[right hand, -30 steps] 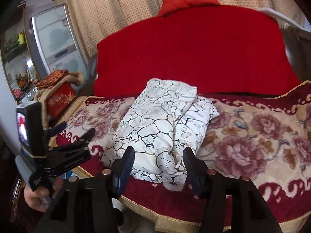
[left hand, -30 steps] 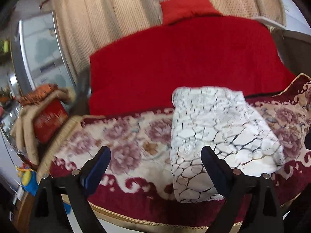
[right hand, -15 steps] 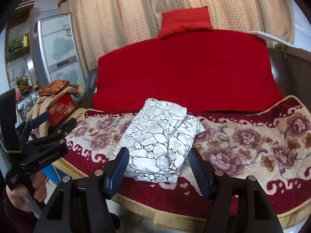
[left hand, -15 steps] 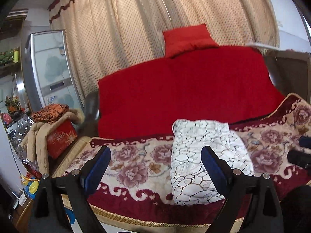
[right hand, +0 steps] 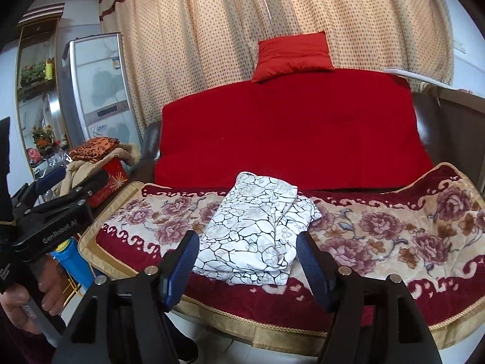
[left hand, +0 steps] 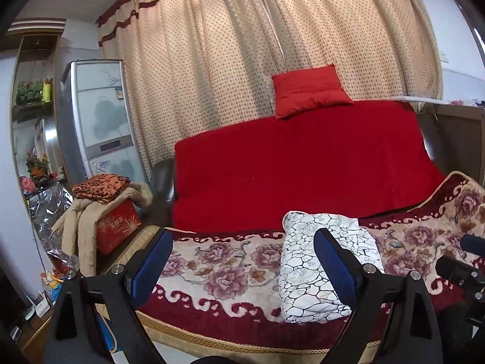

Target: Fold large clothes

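A white garment with a dark crackle pattern lies folded into a compact stack on the flowered sofa blanket; it also shows in the right wrist view. My left gripper is open and empty, held off the sofa's front edge, with the garment behind its right finger. My right gripper is open and empty, held in front of the garment and apart from it. The left gripper also appears at the left of the right wrist view.
The sofa has a red backrest cover with a red cushion on top, and curtains behind. To the left stand a red box under piled cloth, and a fridge. A blue bottle stands by the sofa's left corner.
Both grippers have pulled back and up from the sofa, so the folded garment looks smaller and farther. The garment has not moved.
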`<state>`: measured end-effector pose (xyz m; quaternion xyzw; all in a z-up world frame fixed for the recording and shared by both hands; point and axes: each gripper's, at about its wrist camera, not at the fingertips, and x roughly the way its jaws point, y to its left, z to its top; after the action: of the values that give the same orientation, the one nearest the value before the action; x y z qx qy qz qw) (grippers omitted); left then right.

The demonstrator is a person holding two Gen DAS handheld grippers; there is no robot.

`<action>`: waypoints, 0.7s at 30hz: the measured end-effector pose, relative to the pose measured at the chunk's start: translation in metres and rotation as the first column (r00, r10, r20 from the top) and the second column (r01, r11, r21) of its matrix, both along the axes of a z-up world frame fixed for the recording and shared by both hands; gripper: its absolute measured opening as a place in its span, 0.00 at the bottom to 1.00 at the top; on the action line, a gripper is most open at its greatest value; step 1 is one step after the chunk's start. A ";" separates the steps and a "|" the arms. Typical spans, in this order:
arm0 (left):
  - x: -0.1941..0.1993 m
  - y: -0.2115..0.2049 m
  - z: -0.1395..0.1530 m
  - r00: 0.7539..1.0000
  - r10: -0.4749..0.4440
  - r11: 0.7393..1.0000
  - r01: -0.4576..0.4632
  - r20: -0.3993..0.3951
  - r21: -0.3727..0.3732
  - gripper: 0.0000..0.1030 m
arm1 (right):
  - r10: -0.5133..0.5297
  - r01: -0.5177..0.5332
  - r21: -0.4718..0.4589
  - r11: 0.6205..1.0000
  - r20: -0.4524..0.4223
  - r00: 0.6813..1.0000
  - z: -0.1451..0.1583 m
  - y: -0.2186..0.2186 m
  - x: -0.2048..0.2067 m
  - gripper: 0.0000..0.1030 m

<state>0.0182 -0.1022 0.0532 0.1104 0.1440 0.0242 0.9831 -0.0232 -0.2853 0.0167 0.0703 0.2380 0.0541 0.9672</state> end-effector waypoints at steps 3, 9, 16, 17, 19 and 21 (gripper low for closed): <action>-0.007 0.005 0.007 1.000 0.008 1.000 -0.008 0.004 -0.017 0.92 | -0.012 0.011 0.004 1.000 0.005 1.000 0.002 0.003 -0.003 0.70; -0.018 0.009 0.014 0.999 0.026 0.999 -0.026 0.020 -0.019 0.92 | -0.029 0.029 0.003 1.000 0.011 1.000 0.003 0.011 -0.005 0.70; -0.031 0.016 0.022 0.998 0.031 0.999 -0.029 0.046 -0.032 0.92 | -0.049 0.048 0.018 0.999 0.035 0.998 0.011 0.013 -0.012 0.70; -0.033 0.017 0.023 0.998 0.032 0.999 -0.030 0.048 -0.032 0.92 | -0.051 0.050 0.019 0.999 0.039 0.998 0.012 0.014 -0.013 0.70; -0.034 0.019 0.024 0.998 0.031 0.999 -0.029 0.052 -0.036 0.92 | -0.058 0.057 0.016 0.998 0.051 0.997 0.015 0.015 -0.016 0.70; -0.037 0.021 0.025 0.998 0.031 0.999 -0.029 0.054 -0.044 0.92 | -0.062 0.061 0.015 0.998 0.058 0.996 0.017 0.016 -0.018 0.70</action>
<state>-0.0184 -0.0815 0.0780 0.0864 0.1191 0.0389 0.9884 -0.0417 -0.2693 0.0339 0.0821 0.2072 0.0280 0.9745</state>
